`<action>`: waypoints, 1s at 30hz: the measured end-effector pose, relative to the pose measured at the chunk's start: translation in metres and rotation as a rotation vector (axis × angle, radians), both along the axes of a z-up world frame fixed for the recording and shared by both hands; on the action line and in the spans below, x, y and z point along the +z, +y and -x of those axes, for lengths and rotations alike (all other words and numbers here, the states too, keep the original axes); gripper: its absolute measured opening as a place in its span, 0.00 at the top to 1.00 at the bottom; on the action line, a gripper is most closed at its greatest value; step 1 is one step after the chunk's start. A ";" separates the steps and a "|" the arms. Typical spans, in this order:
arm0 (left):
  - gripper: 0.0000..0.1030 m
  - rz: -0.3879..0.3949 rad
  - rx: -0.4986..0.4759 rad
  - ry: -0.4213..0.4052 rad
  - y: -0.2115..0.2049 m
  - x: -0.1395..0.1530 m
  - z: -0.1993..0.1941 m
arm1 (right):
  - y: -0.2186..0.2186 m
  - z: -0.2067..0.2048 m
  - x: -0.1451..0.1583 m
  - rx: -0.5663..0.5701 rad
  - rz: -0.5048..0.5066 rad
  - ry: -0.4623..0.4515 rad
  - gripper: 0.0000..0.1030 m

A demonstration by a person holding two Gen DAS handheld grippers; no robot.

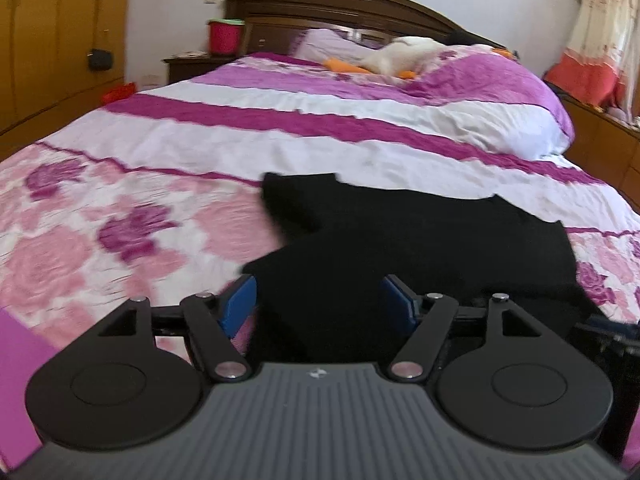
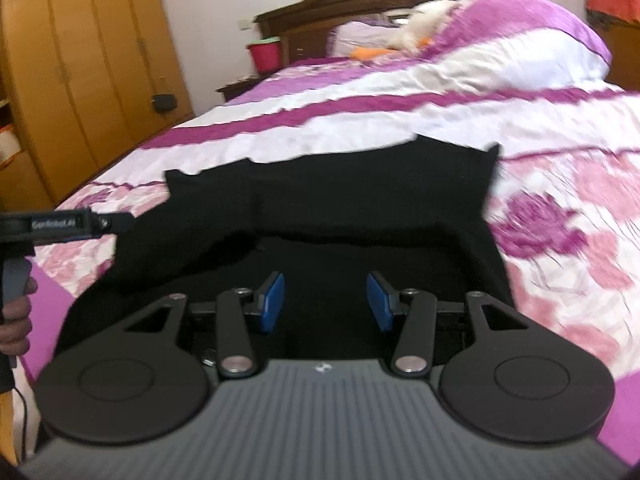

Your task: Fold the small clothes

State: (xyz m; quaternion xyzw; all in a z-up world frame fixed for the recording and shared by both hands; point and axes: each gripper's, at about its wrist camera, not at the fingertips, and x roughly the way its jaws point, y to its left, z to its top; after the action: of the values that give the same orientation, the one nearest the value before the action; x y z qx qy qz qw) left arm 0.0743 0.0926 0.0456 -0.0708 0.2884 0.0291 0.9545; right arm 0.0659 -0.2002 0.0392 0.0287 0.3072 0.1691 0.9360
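**Now: both grippers free over the black garment, mid-fold**

Currently the black garment (image 1: 400, 236) lies on the near part of the bed (image 1: 280, 128), spread across the pink-flowered and striped quilt. It looks partly doubled over — in the right wrist view a fold line runs across the cloth, with a second layer nearer the camera; the exact shape is hard to read, black on black and blurred.

Left gripper (image 1: 318, 300): jaws stand well apart, blue pads either side of the garment's near left edge, nothing pressed between them. Judged as a release, with the cloth left to settle flat.

Right gripper (image 2: 325, 300): jaws apart, narrower than the left, hovering over the near middle of the garment. No cloth visibly pinched. Likely placed there to take the next edge.

Seen from the right wrist view, the other gripper sits at far left with a hand (image 2: 14, 320) on its grip — clear of the cloth on that side.

Far end of the bed: pillow, a white and orange soft toy (image 1: 404, 58), wooden headboard; a red bucket (image 1: 225, 36) on the bedside table. All well apart from the work.

Judgement: one fold laid, more to do.
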 end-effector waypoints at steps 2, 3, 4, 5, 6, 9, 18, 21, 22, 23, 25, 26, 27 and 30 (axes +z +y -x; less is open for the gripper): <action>0.28 -0.012 0.031 0.010 0.011 -0.001 0.009 | 0.016 -0.003 0.003 0.040 0.005 -0.007 0.53; 0.27 -0.021 0.053 0.020 0.017 -0.003 0.013 | 0.022 -0.005 0.005 0.058 0.007 -0.010 0.53; 0.27 -0.027 0.072 0.029 0.022 -0.005 0.016 | 0.031 -0.007 0.006 0.079 0.010 -0.012 0.53; 0.27 -0.033 0.093 0.041 0.027 -0.009 0.019 | 0.040 -0.008 0.007 0.103 0.015 -0.016 0.53; 0.27 -0.036 0.113 0.052 0.031 -0.012 0.021 | 0.049 -0.009 0.008 0.124 0.020 -0.019 0.53; 0.27 -0.026 0.157 0.091 0.041 -0.024 0.023 | 0.077 -0.012 0.008 0.197 0.036 -0.024 0.53; 0.27 0.004 0.200 0.142 0.054 -0.043 0.027 | 0.150 -0.016 -0.005 0.377 0.085 -0.001 0.53; 0.27 -0.004 0.209 0.148 0.057 -0.047 0.027 | 0.166 -0.019 -0.015 0.411 0.112 0.027 0.53; 0.27 -0.014 0.209 0.153 0.057 -0.048 0.027 | 0.170 -0.020 -0.019 0.418 0.123 0.032 0.53; 0.27 -0.018 0.209 0.153 0.056 -0.049 0.027 | 0.174 -0.020 -0.023 0.421 0.140 0.032 0.53; 0.27 -0.022 0.207 0.148 0.056 -0.050 0.027 | 0.180 -0.023 -0.030 0.431 0.168 0.025 0.53; 0.27 -0.026 0.205 0.146 0.056 -0.050 0.027 | 0.182 -0.024 -0.033 0.436 0.183 0.016 0.53; 0.27 -0.033 0.207 0.147 0.055 -0.051 0.027 | 0.183 -0.026 -0.035 0.440 0.192 0.011 0.53; 0.27 -0.046 0.211 0.146 0.055 -0.053 0.026 | 0.186 -0.031 -0.039 0.451 0.203 0.001 0.53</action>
State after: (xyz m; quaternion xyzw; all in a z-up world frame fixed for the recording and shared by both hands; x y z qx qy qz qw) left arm 0.0481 0.1474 -0.0079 -0.0765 0.3474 0.1410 0.9239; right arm 0.0971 -0.0141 0.0001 -0.1346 0.3215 0.3420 0.8727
